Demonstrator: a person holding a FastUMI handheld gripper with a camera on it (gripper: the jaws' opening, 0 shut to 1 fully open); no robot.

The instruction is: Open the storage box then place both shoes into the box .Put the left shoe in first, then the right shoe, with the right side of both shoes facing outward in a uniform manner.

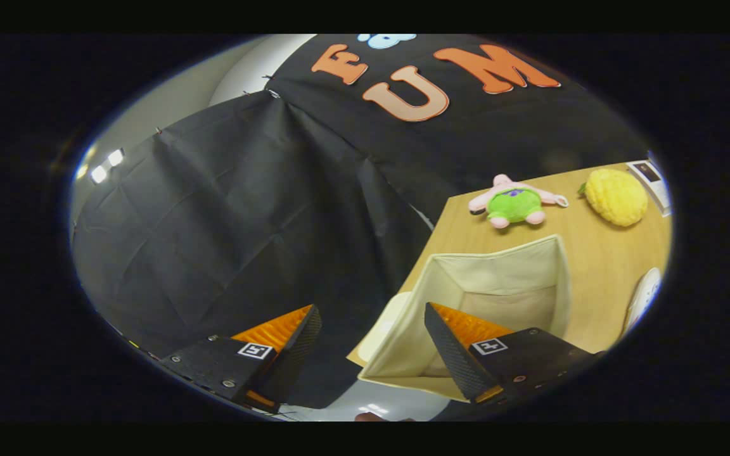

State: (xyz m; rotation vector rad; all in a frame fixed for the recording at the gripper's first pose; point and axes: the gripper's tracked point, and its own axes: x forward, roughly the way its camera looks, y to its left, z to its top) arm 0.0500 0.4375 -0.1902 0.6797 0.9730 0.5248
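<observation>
Cloth wall: black fabric (225,228) hangs in creases beyond the left finger and rises behind the table; a pale wall with two small bright lights shows past its upper left border.

Gripper: the gripper (371,342) is tilted, its two fingers spread wide apart with nothing between them, so it holds nothing.

Left finger: the left finger (282,342) sits in front of the black cloth, off the table's near corner, touching nothing that can be seen.

Right finger: the right finger (460,351) lies across the front of the box's open mouth; whether it touches the fabric rim cannot be told.

Storage box: the cream fabric box (498,278) stands open on the near corner of the table, just ahead of the right finger. Its mouth faces the gripper, the inside walls show, and the part of its interior not hidden by the finger is bare.

Table: the wooden tabletop (593,278) carries the box and the toys, and its left edge runs up beside the cloth.

Pink and green toy: a plush figure (516,204) lies on the table beyond the box, apart from it.

Yellow toy: a knobbly yellow plush (616,196) lies to the right of the pink and green one, well beyond the box.

White thing: a white rounded object (644,294) rests at the table's right side, near the box; what it is cannot be told.

Card: a small flat white item (653,177) lies at the far right corner, just past the yellow toy.
</observation>
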